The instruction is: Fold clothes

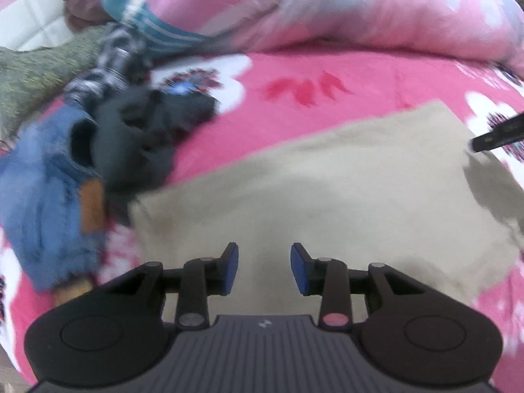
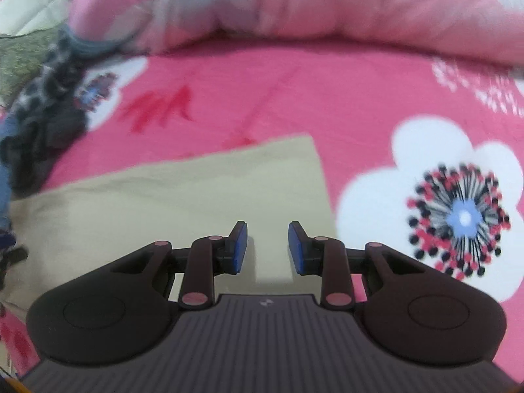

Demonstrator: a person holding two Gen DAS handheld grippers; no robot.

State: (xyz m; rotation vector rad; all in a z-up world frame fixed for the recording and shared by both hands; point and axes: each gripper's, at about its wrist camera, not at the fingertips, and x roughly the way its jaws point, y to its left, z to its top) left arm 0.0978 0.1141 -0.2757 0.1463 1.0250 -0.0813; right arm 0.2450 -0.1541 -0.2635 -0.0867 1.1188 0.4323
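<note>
Two hand-held grippers hang over a bed with a pink flowered sheet (image 2: pixel 360 98). My left hand-held gripper (image 1: pixel 263 268) has its blue pads (image 1: pixel 233 267) spread apart with nothing between them; under it lies a beige garment (image 1: pixel 327 190), folded flat into a rough rectangle on the sheet. My right hand-held gripper (image 2: pixel 267 247) is likewise parted and empty — it hovers over the right part of the same beige garment (image 2: pixel 180 190), close to its right edge, and one dark fingertip of it enters the left wrist view at the far right. Left of the beige piece sits a heap of unfolded clothes: blue jeans (image 1: pixel 42 196) with a brown patch, a black garment (image 1: pixel 144 134) touching the beige corner, and an olive cloth (image 1: pixel 36 75) behind. A pink quilt (image 1: pixel 360 9) is bunched along the far side of the bed. Both views are blurred.
</note>
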